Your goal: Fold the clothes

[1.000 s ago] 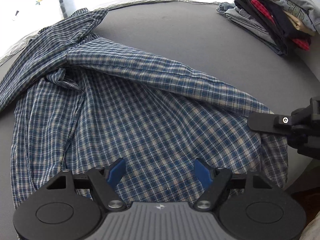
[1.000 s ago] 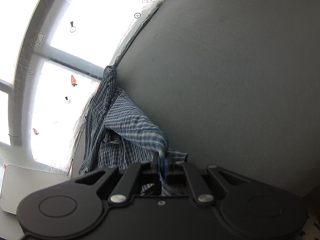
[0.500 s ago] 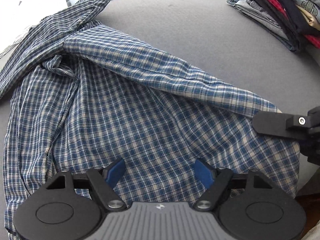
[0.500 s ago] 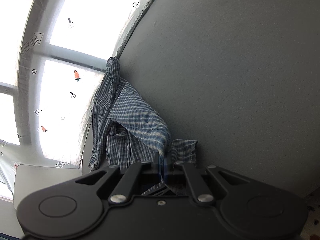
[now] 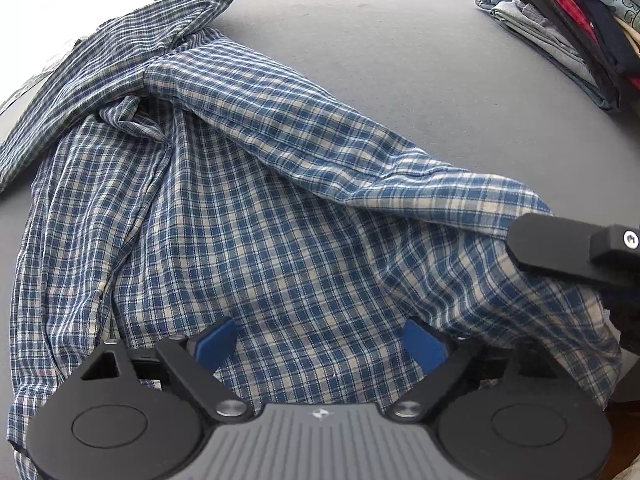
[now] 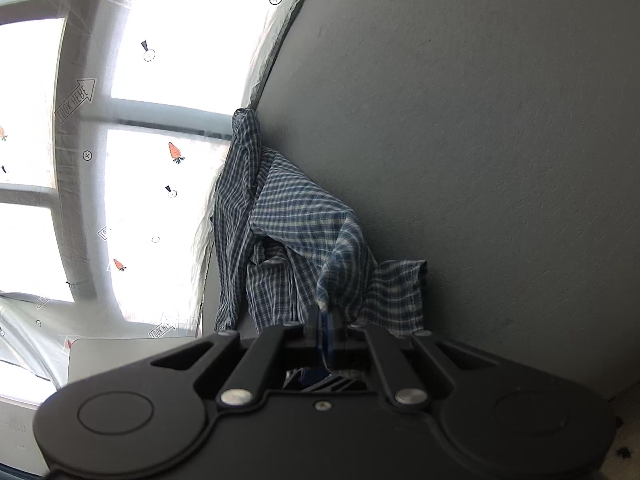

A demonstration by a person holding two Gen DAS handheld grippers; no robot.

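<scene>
Wide grey table (image 5: pixel 400 52), matte, filling most of both wrist views; curved far edge running along bright window panes (image 6: pixel 152 216) covered by clear film printed with small carrots and arrows.

Blue-and-white checked shirt (image 5: pixel 248 216) spread over the near left part of the table, rumpled, collar end bunched toward the far left edge. One sleeve (image 5: pixel 320 136) folded diagonally across the body, from far left down to near right. Cuff end of that sleeve lifted slightly off the cloth beneath it at the right. Same shirt seen edge-on in the right wrist view (image 6: pixel 304 248), heaped against the table's far rim beside the window.

Stack of folded clothes (image 5: pixel 568 20) at the far right corner, well apart from the shirt: grey, black, red and a pale printed piece on top.

Left gripper (image 5: pixel 320 340) low over the shirt's near hem, pointed steeply down, blue pads (image 5: pixel 216 340) set wide apart and opening further; checked cloth lying flat beneath the gap, not pinched.

Right gripper (image 6: pixel 326 320) pressed together on the sleeve's cuff, a fold of checked cloth pulled up into a peak between its fingers. Also visible from the left wrist view as a black finger (image 5: pixel 560 244) at the right edge, touching the sleeve end.

Pale flat slab (image 6: pixel 120 360) near left below the window, too cropped to identify.
</scene>
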